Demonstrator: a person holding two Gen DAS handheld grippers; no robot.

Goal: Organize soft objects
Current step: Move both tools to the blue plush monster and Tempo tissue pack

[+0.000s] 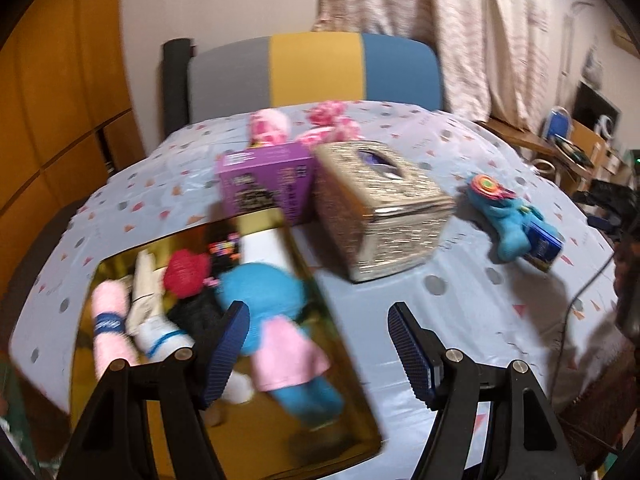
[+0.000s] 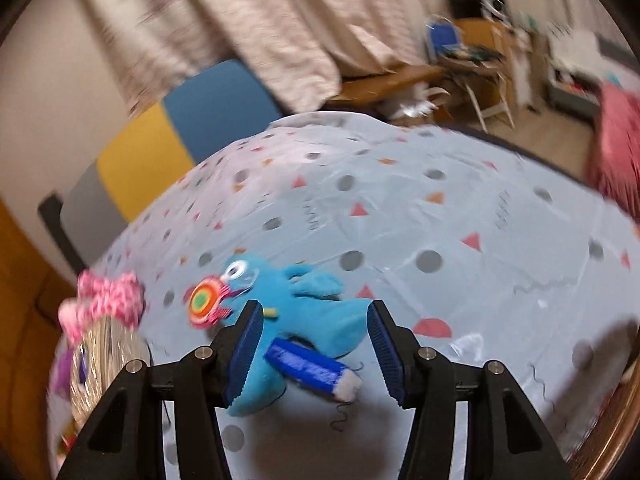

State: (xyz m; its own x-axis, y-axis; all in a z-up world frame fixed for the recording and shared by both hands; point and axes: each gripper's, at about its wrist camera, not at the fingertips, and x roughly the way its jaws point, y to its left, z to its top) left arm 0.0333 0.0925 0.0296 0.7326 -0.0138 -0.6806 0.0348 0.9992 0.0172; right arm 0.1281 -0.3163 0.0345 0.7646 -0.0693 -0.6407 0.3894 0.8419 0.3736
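- Right hand-held gripper (image 2: 316, 346), jaws spread and empty, is lining up over the blue plush toy (image 2: 298, 316) lying on the patterned desk (image 2: 440, 220).
- Left hand-held gripper (image 1: 318, 350), likewise spread and empty, is hovering by the gold tray (image 1: 280, 440) of soft items.
- Next, judged: lowering and pinching the toy's body, avoiding its blue tag (image 2: 308, 364).

A purple box (image 1: 266, 184) stood touching a silver tissue box (image 1: 380, 208) on the dotted tablecloth (image 1: 460, 300). Behind the table were a grey, yellow and blue chair (image 1: 316, 72), curtains (image 1: 420, 20) and a cluttered desk (image 2: 460, 64).
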